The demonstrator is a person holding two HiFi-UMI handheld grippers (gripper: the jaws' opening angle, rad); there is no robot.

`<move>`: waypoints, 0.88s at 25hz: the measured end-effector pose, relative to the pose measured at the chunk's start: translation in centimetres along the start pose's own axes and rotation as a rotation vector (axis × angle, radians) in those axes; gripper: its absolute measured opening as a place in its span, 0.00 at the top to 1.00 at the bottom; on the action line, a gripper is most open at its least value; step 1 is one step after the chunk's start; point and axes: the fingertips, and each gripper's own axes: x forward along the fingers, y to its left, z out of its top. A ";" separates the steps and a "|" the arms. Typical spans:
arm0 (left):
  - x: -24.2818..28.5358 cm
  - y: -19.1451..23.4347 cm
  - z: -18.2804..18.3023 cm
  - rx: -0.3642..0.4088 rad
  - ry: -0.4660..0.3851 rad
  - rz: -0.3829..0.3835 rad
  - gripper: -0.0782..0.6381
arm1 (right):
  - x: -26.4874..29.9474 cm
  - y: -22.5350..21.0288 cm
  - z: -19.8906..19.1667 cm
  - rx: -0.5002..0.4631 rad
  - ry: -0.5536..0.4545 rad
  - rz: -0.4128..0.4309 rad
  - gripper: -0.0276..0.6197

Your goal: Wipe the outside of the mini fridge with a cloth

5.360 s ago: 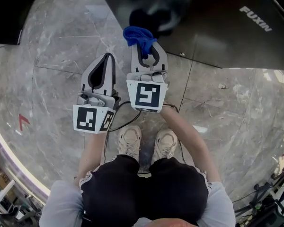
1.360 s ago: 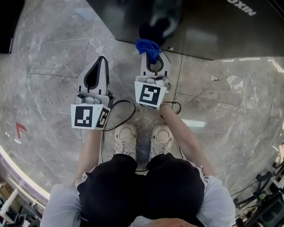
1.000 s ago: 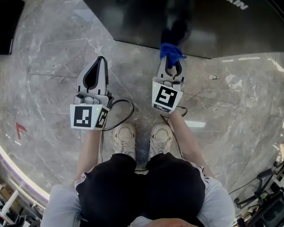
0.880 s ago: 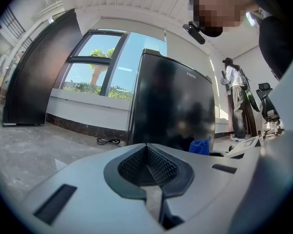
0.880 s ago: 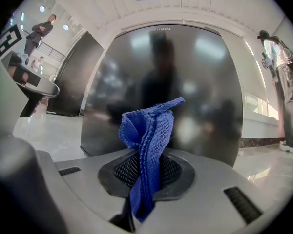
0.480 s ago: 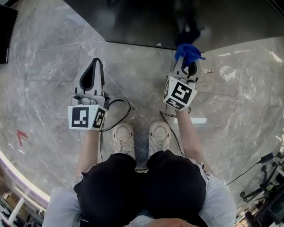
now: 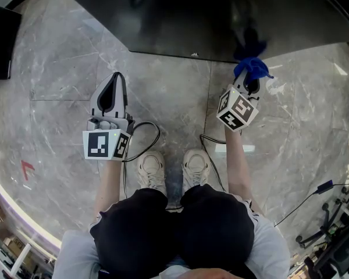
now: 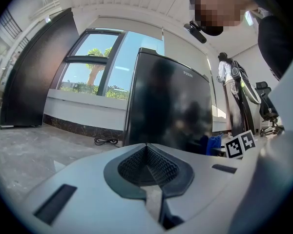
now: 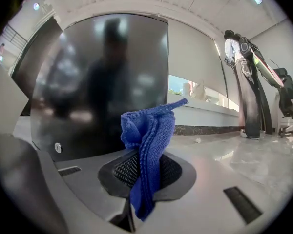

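Right gripper (image 7: pixel 250 83) has slid right along the bottom of the mini fridge (image 7: pixel 186 16) | its jaws pinch the blue cloth (image 7: pixel 251 68), right by the fridge's black front, touching or not I cannot tell | left gripper (image 7: pixel 115 81) stayed over the floor (image 7: pixel 163 80), jaws pressed together, holding nothing
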 end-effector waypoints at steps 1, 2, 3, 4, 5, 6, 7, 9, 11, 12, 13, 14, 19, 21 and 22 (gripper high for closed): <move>0.0 -0.1 0.0 0.002 0.001 -0.001 0.88 | 0.1 -0.3 -0.1 0.005 0.003 -0.008 0.84; 0.0 -0.1 0.0 0.003 0.001 -0.002 0.88 | 0.2 -0.7 -0.2 0.010 0.004 -0.015 0.84; 0.0 -0.2 0.0 0.005 0.001 -0.002 0.88 | 0.3 -1.0 -0.2 0.013 0.006 -0.023 0.84; 0.0 -0.2 0.0 0.006 0.001 -0.003 0.88 | 0.4 -1.4 -0.3 0.013 0.008 -0.033 0.84; 0.1 -0.2 0.0 0.006 0.002 -0.003 0.88 | 0.6 -1.9 -0.5 0.012 0.010 -0.044 0.84; 0.1 -0.2 -0.1 0.007 0.003 -0.003 0.88 | 0.7 -2.3 -0.6 0.013 0.013 -0.055 0.84; 0.1 -0.1 -0.1 0.007 0.004 -0.003 0.88 | 0.9 -2.7 -0.7 0.014 0.015 -0.066 0.84; 0.1 -0.1 -0.2 0.007 0.006 0.000 0.88 | 1.1 -3.4 -0.8 0.013 0.017 -0.080 0.84; 0.1 -0.2 -0.3 0.007 0.008 0.000 0.88 | 1.2 -3.7 -0.9 0.009 0.013 -0.084 0.84; 0.1 -0.2 -0.3 0.008 0.008 -0.001 0.88 | 1.2 -3.7 -1.0 0.007 0.012 -0.085 0.84; 0.1 -0.3 -0.3 0.009 0.009 -0.003 0.88 | 1.3 -3.8 -1.0 0.007 0.013 -0.088 0.84; 0.2 -0.4 -0.3 0.010 0.009 -0.005 0.88 | 1.3 -3.9 -1.1 0.011 0.015 -0.092 0.84; 0.2 -0.5 -0.3 0.017 0.010 -0.008 0.88 | 2.2 -5.6 -1.8 0.060 0.042 -0.144 0.84; 0.2 -0.5 -0.3 0.017 0.011 -0.004 0.88 | 2.1 -6.5 -1.5 0.100 0.038 -0.169 0.84; 0.2 -0.5 -0.3 0.018 0.011 -0.002 0.88 | 1.9 -6.8 -1.3 0.116 0.032 -0.175 0.84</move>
